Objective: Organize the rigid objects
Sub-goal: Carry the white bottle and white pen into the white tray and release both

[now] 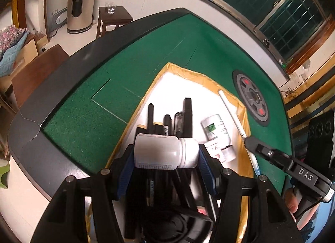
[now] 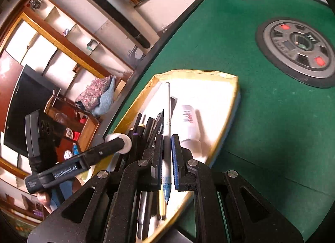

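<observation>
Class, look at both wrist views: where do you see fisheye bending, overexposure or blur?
Left wrist view: the green table edge bows strongly and the tray floor is blown out white. Right wrist view: the shelves curve, and the small bottle beside the pen is smeared by motion blur.

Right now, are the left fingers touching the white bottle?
Touching. The left wrist view shows the white bottle lying sideways, squeezed between the left gripper's blue fingers, above the tray.
</observation>
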